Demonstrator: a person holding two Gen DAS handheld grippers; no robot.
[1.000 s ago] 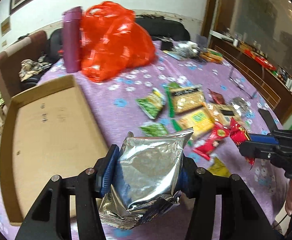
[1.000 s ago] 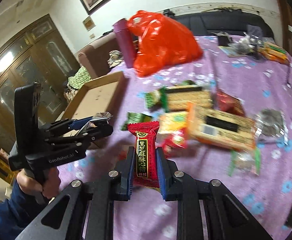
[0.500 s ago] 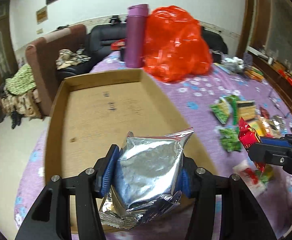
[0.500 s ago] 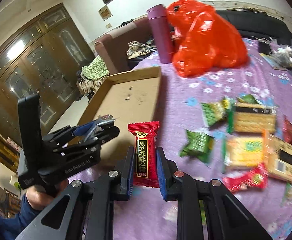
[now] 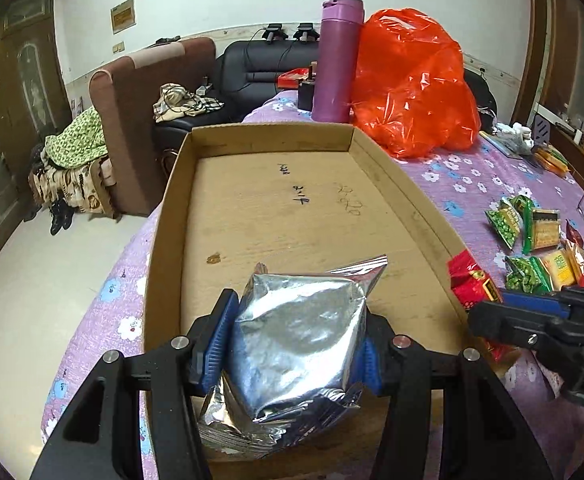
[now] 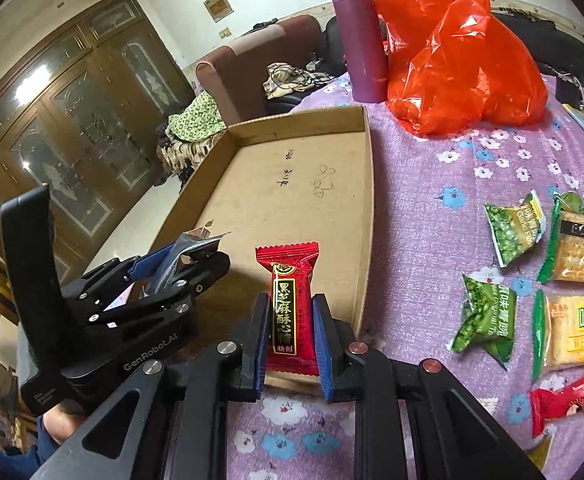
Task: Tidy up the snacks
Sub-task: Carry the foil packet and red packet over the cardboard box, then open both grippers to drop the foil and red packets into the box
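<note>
My left gripper (image 5: 296, 332) is shut on a silver foil snack bag (image 5: 300, 336) and holds it over the near end of a shallow cardboard tray (image 5: 408, 192). It also shows in the right wrist view (image 6: 183, 264), with the foil bag (image 6: 189, 246) between its jaws. My right gripper (image 6: 292, 320) is shut on a red candy packet (image 6: 289, 300) with black and gold lettering, above the tray's (image 6: 366, 208) near right corner. The red packet also shows in the left wrist view (image 5: 470, 284), at the tray's right wall. The tray floor is bare.
Loose snacks lie on the purple flowered tablecloth (image 6: 432, 168) right of the tray: green pea packets (image 6: 514, 228), cracker packs (image 6: 576, 328), a red packet (image 6: 568, 396). A purple bottle (image 5: 336, 60) and an orange plastic bag (image 5: 416, 84) stand behind the tray. Sofas stand beyond.
Both grippers swung left from the snack pile to the tray, each still holding its packet. The left now hangs over the tray's near end, the right at its near right corner.
</note>
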